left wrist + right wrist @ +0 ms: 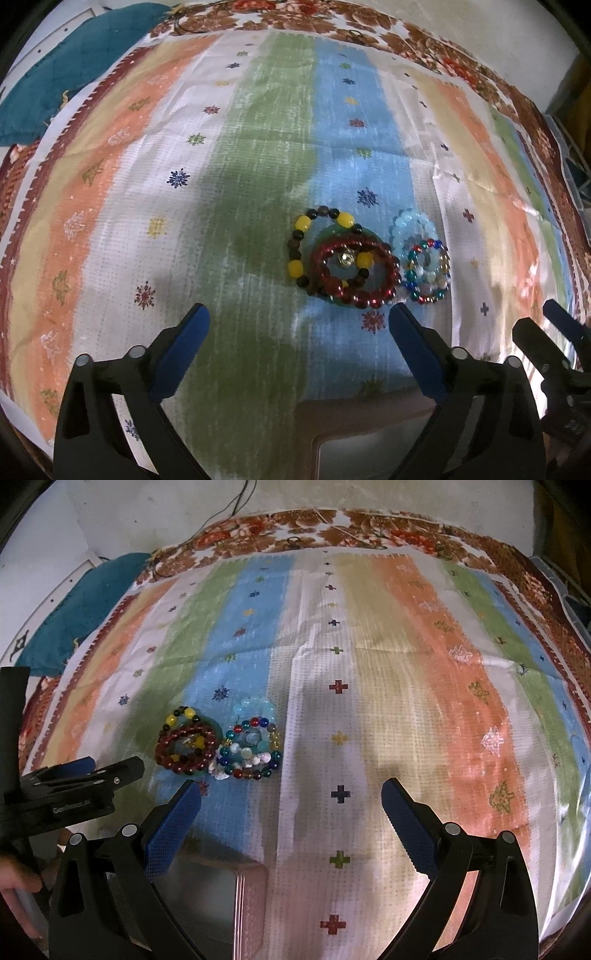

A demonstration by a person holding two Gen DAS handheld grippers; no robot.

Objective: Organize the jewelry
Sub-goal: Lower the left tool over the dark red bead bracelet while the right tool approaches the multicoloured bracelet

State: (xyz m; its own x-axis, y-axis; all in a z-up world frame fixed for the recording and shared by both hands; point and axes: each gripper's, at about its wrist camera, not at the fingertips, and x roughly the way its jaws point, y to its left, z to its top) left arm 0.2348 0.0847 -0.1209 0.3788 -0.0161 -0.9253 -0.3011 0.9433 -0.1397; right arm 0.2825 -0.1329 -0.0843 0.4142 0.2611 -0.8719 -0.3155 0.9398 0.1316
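Note:
Several bead bracelets lie in two heaps on the striped cloth (258,155). One heap holds a yellow-and-black bracelet (297,243) and a dark red bracelet (354,273) over a green ring. The other holds a pale blue bracelet (412,225) and a multicoloured bracelet (428,275). My left gripper (299,325) is open and empty, just short of the heaps. My right gripper (291,797) is open and empty, to the right of the heaps (221,742). The left gripper shows in the right wrist view (85,775).
A pink box with a shiny lid (221,904) sits at the near edge under the grippers; it also shows in the left wrist view (369,439). A teal cushion (66,66) lies at the far left. Cables (229,506) run along the wall behind.

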